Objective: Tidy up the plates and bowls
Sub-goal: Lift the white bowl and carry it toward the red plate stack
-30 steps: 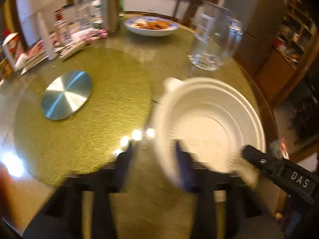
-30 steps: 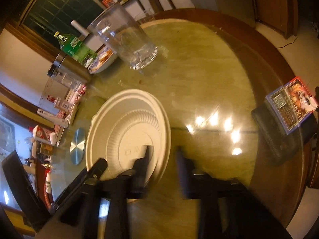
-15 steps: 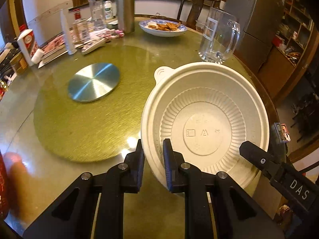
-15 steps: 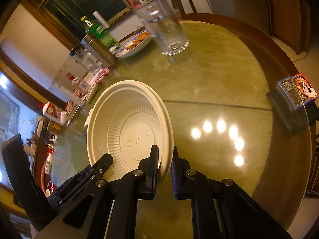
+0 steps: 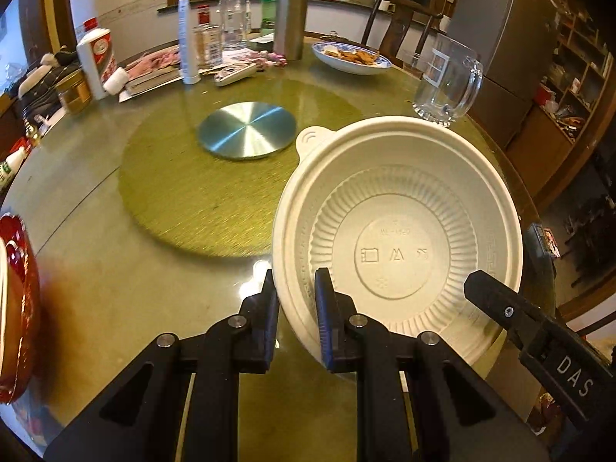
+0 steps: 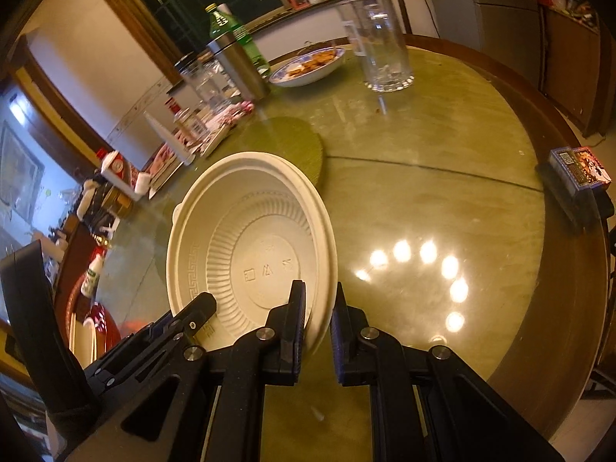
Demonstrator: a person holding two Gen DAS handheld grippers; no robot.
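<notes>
White disposable bowl [image 5: 400,231], plastic or pulp, ribbed inner wall, flat base embossed with small symbols, wide rim with a key-pattern band and a small pull tab at the far left edge. Held tilted above the round table, opening toward both cameras. Its rim is pinched on opposite sides, near-left and near-right [image 6: 246,246].

On the tabletop [image 5: 115,269]: one white ribbed bowl [image 5: 400,246], one glass mug [image 5: 448,81] at about one o'clock, one blue-rimmed dish of food [image 5: 350,59] at twelve, one steel disc [image 5: 246,129], one steel flask [image 5: 290,25], one green bottle [image 6: 235,34], and one red dish [image 5: 15,288] at nine.
</notes>
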